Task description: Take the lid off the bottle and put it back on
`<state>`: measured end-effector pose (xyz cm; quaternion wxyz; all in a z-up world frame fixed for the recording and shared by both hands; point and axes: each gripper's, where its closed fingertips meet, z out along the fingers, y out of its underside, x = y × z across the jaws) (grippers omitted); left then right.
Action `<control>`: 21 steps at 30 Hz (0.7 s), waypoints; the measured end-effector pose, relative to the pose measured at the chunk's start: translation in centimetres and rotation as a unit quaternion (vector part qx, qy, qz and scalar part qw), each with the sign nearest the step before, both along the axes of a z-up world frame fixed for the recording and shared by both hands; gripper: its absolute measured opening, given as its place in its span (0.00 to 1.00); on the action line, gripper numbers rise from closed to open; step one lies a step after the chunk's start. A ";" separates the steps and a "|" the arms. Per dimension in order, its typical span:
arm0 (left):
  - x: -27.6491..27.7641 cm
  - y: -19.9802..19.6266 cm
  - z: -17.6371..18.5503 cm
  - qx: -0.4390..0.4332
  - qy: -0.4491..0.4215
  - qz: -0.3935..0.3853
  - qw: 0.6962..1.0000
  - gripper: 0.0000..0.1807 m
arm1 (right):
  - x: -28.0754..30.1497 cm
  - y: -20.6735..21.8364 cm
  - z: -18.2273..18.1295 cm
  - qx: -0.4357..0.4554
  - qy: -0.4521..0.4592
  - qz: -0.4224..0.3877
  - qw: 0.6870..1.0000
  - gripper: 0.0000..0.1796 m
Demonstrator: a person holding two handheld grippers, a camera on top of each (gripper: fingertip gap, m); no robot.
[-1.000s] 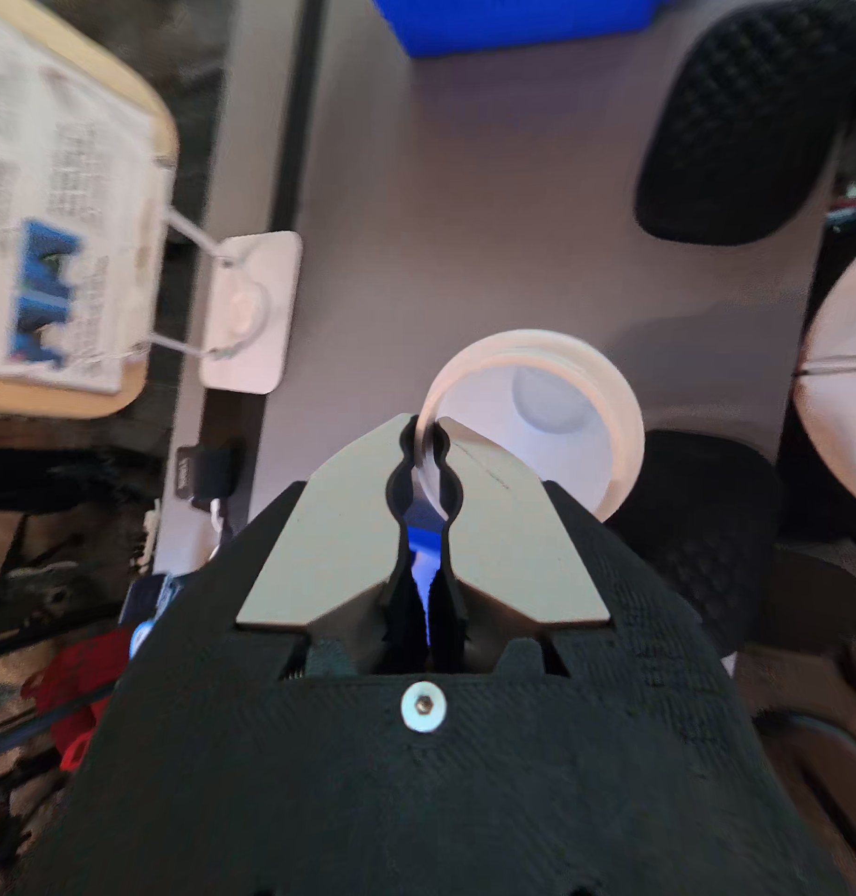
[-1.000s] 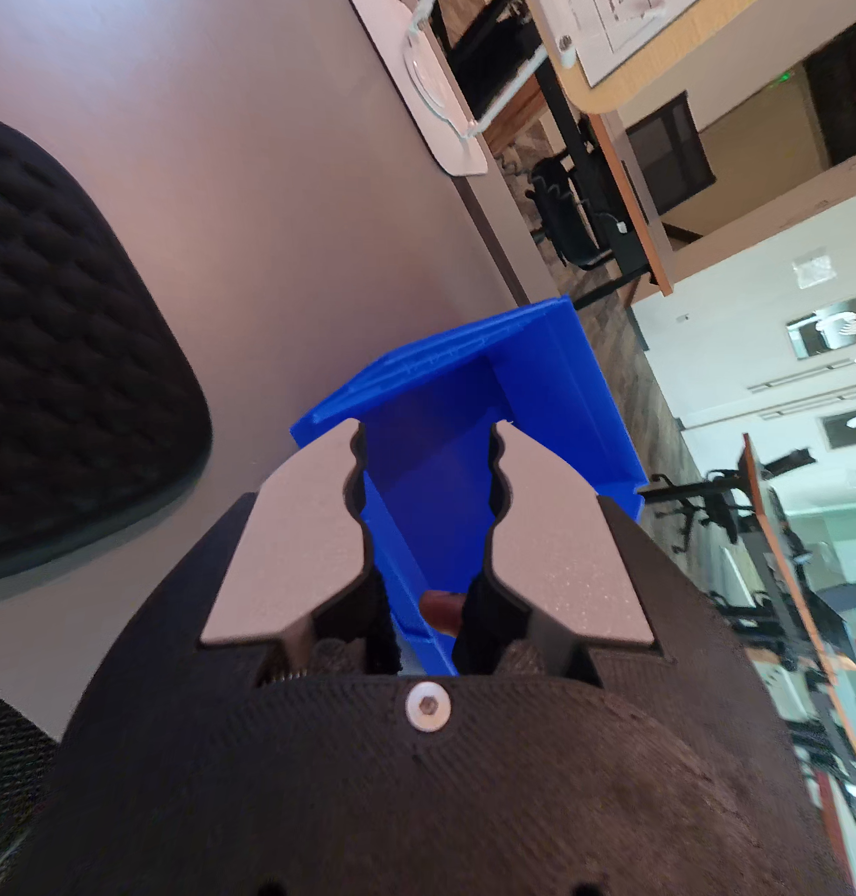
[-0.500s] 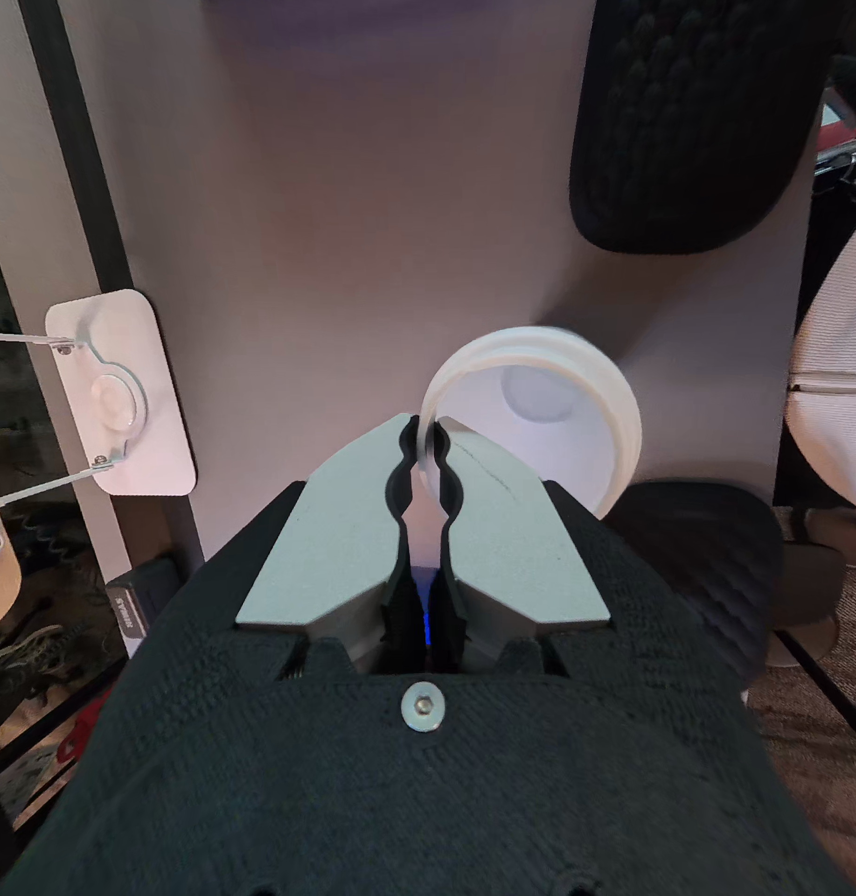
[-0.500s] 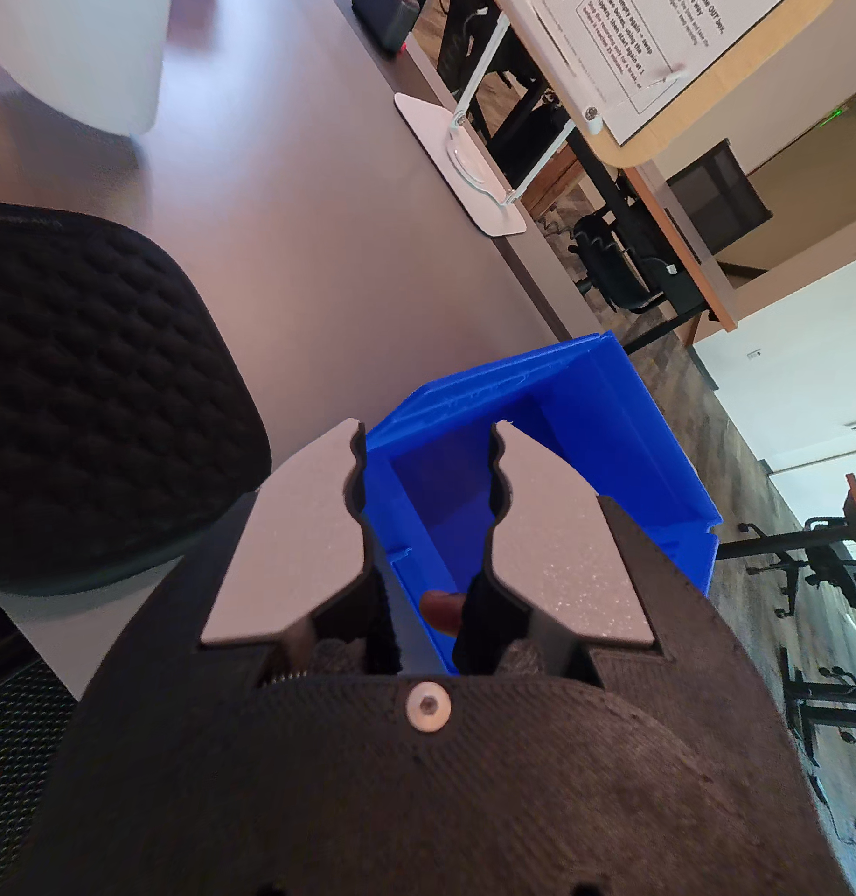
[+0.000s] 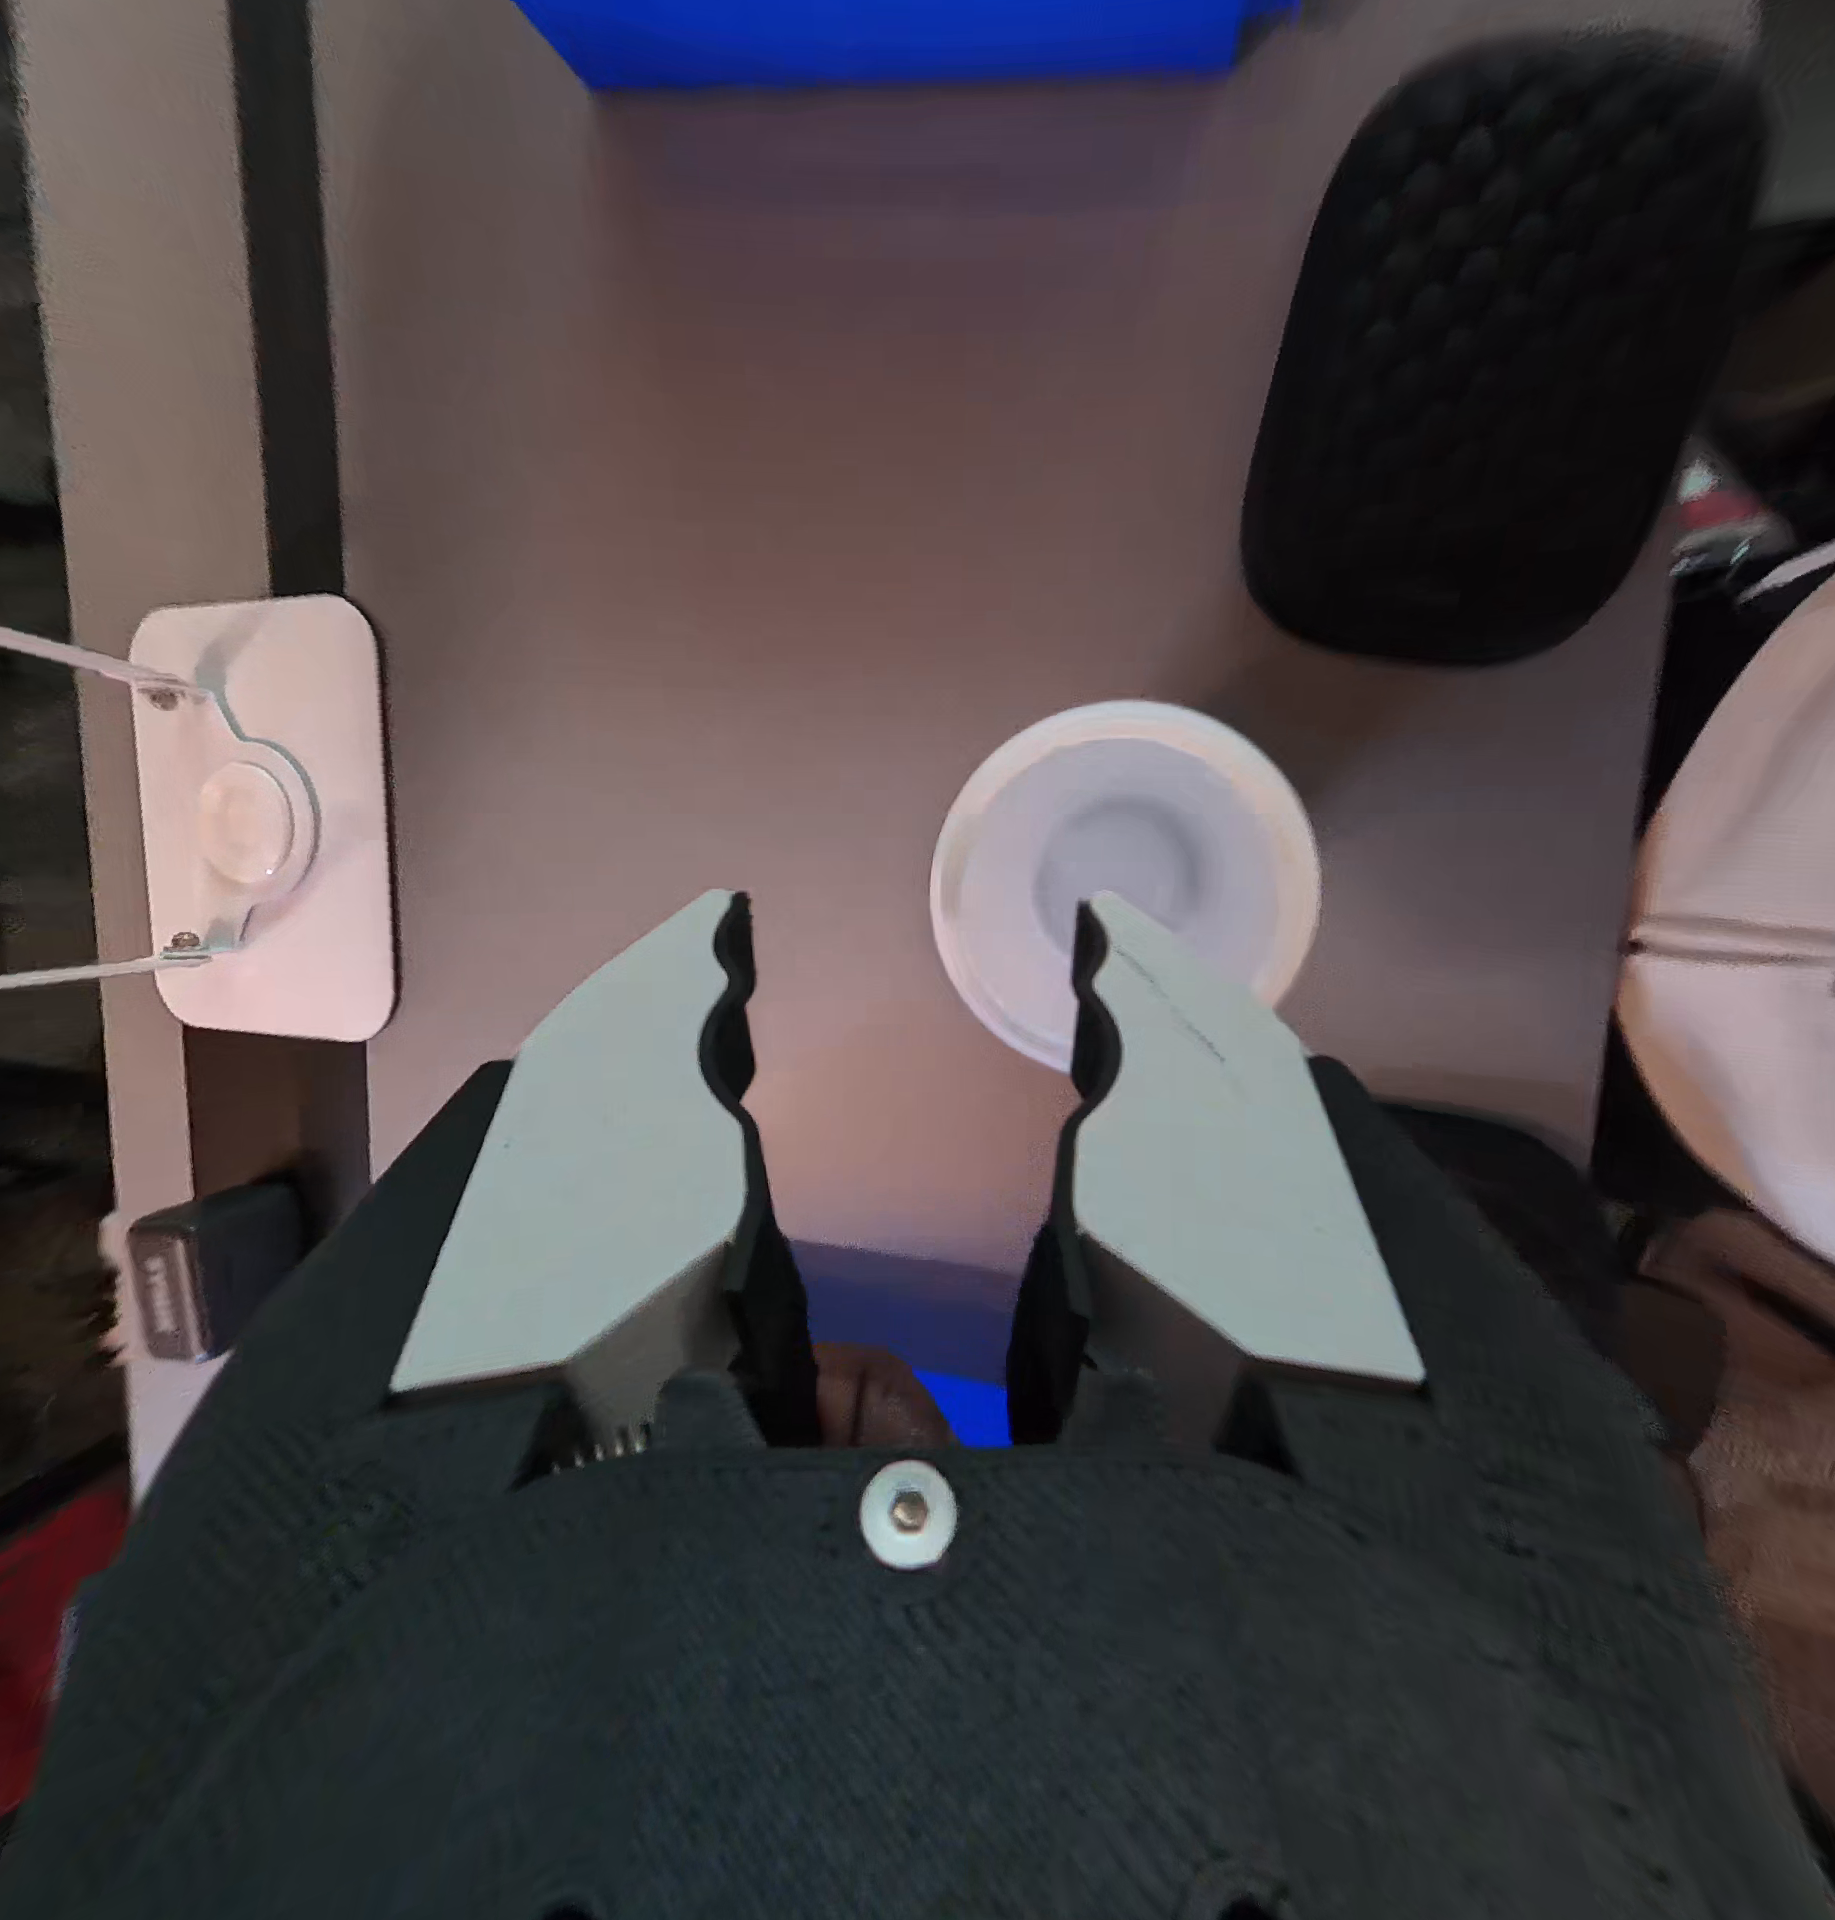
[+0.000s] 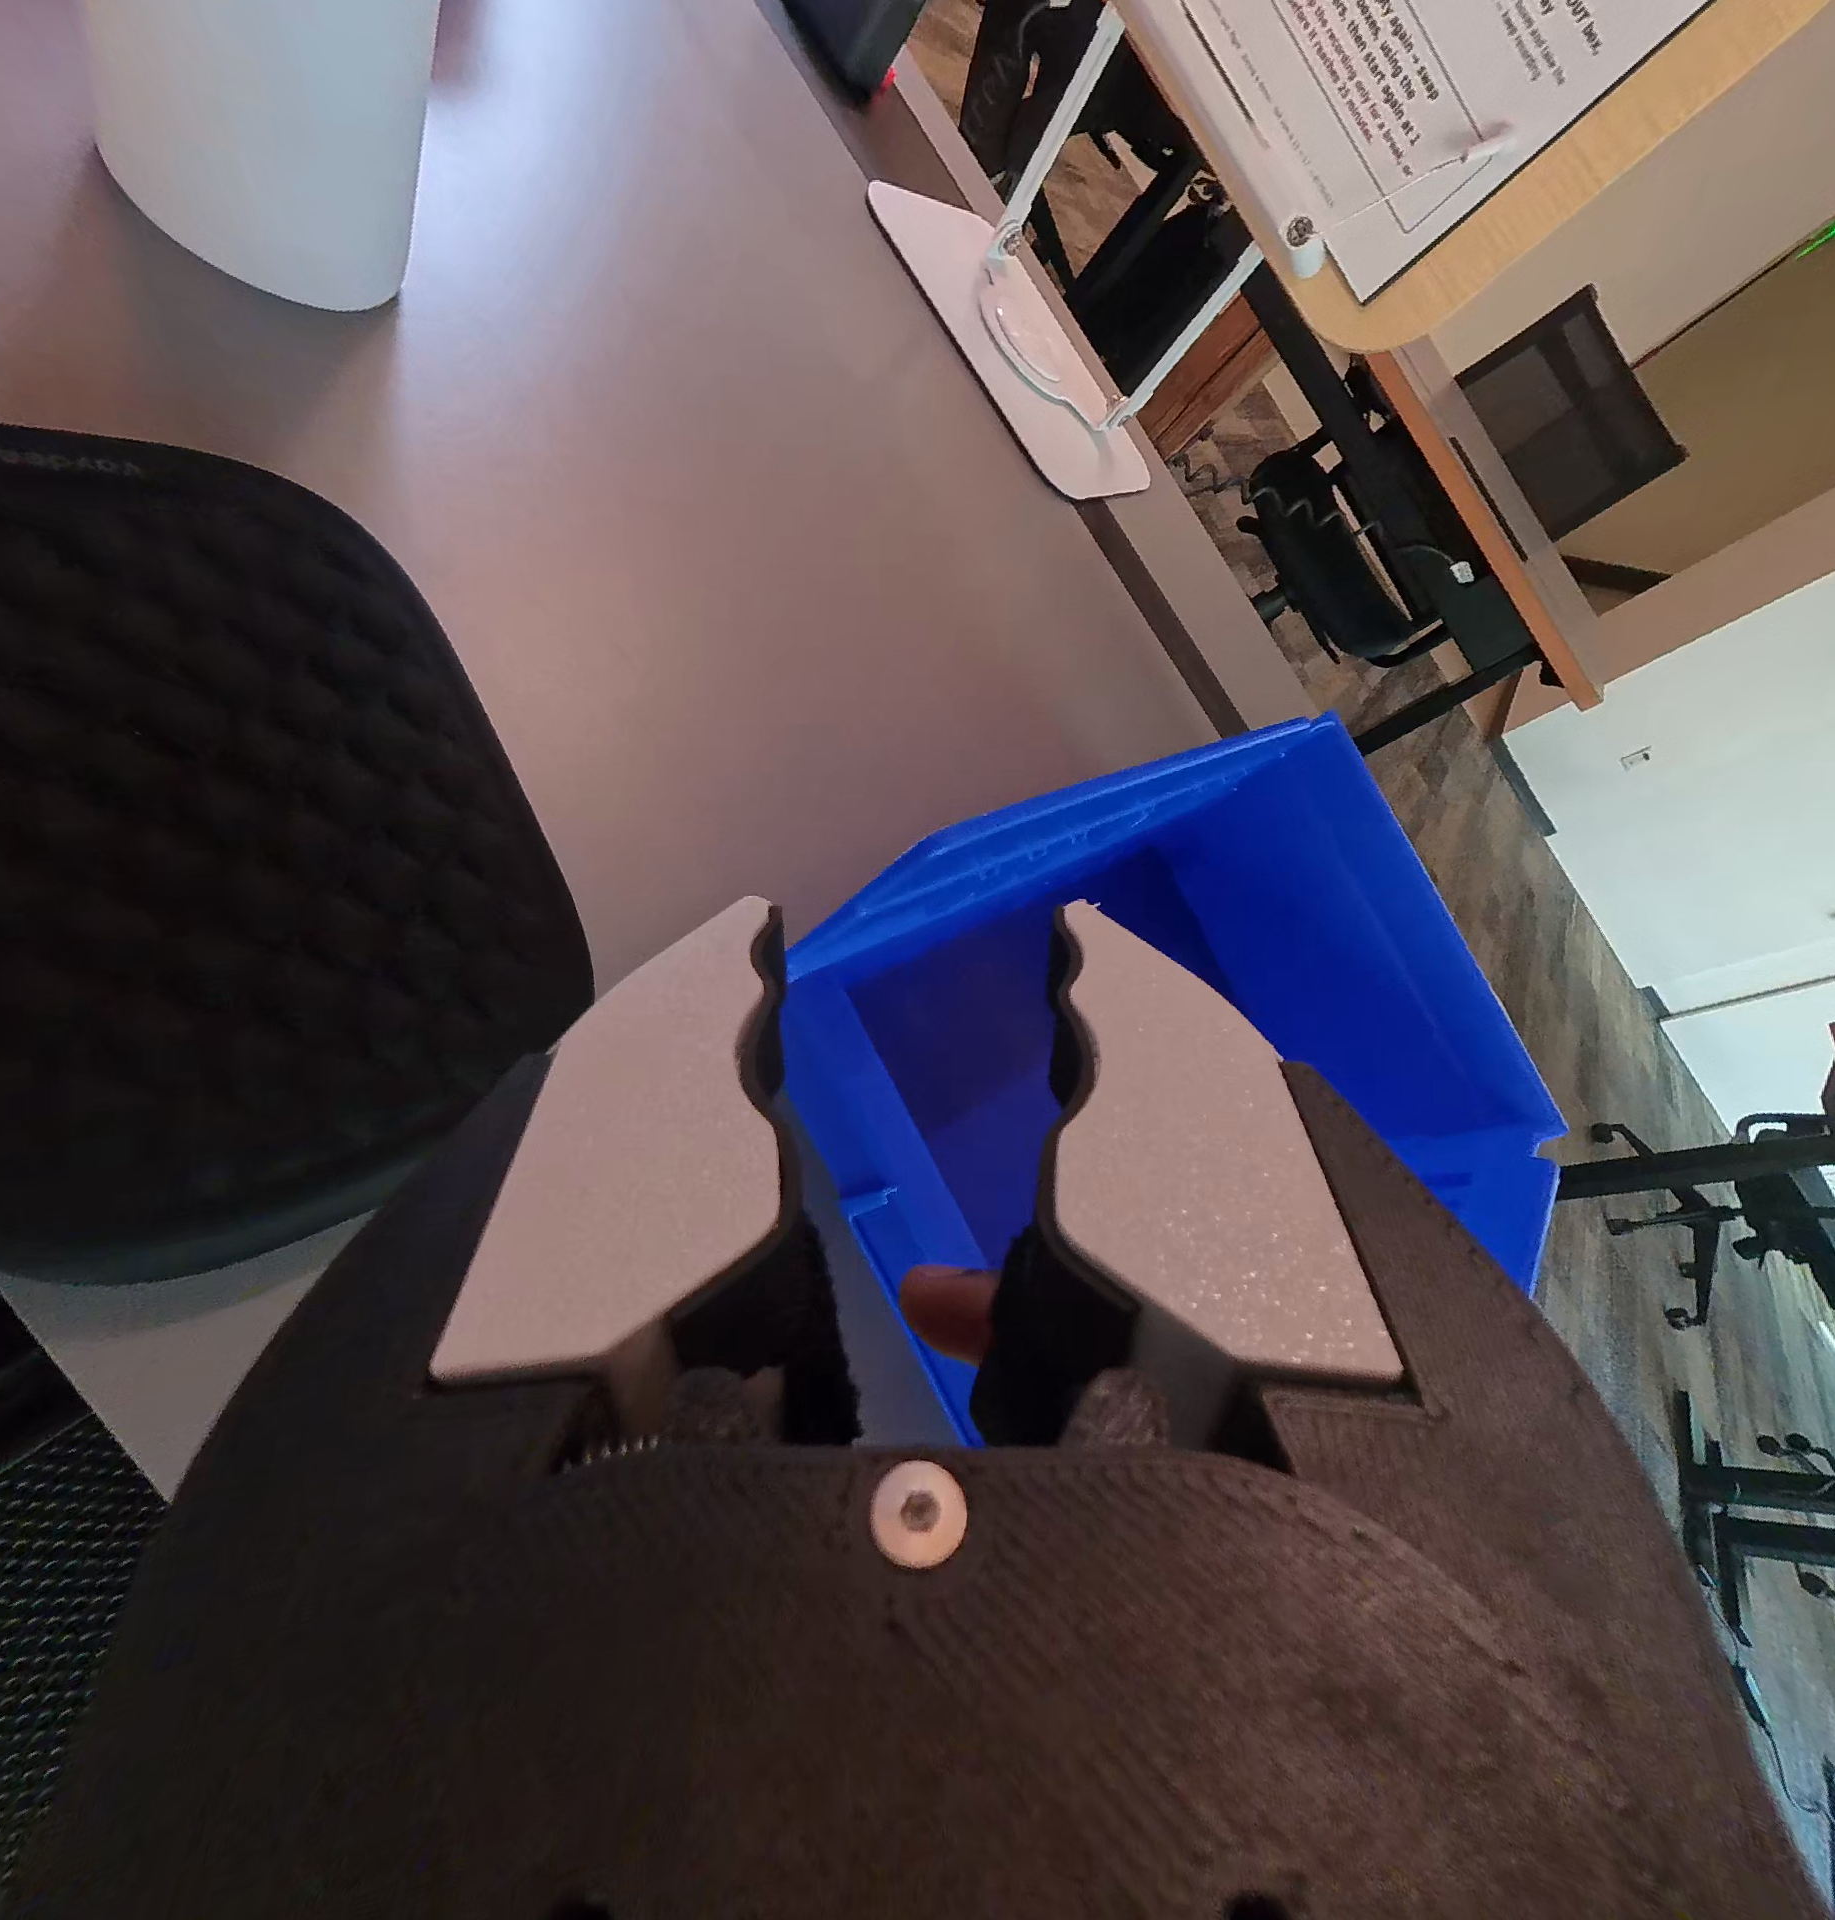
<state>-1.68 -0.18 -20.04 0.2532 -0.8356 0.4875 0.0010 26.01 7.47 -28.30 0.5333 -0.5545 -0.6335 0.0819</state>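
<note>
Smooth white plastic lid [image 5: 1126, 831], glossy blue plastic bin [image 6: 1308, 935], matt table [image 5: 788, 468]

**Around the desk**

A blue bin [image 6: 1308, 935] stands open on the grey table [image 5: 788, 468], near a black quilted pad [image 6: 217, 831]. A white stand base [image 5: 258, 821] sits at the table's edge, its wires holding a printed sheet [image 6: 1412, 114]. Office chairs [image 6: 1349, 582] stand on the floor beyond.

Table [image 5: 788, 468] bears bottle [image 5: 1126, 873], bin [image 6: 1308, 935], pad [image 5: 1464, 364].
</note>
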 end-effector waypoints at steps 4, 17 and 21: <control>-2.0 -1.2 5.6 0.084 -0.139 0.031 0.986 0.39 | 0.1 0.1 0.0 0.000 0.002 -0.001 1.000 0.27; -29.4 -4.9 -10.6 0.143 -0.159 0.384 0.898 0.57 | -2.3 -1.6 1.1 0.016 -0.024 0.028 0.999 0.27; -30.1 -4.7 -16.3 0.076 -0.124 0.383 0.912 0.56 | -2.6 -1.9 1.4 0.021 -0.030 0.030 0.999 0.27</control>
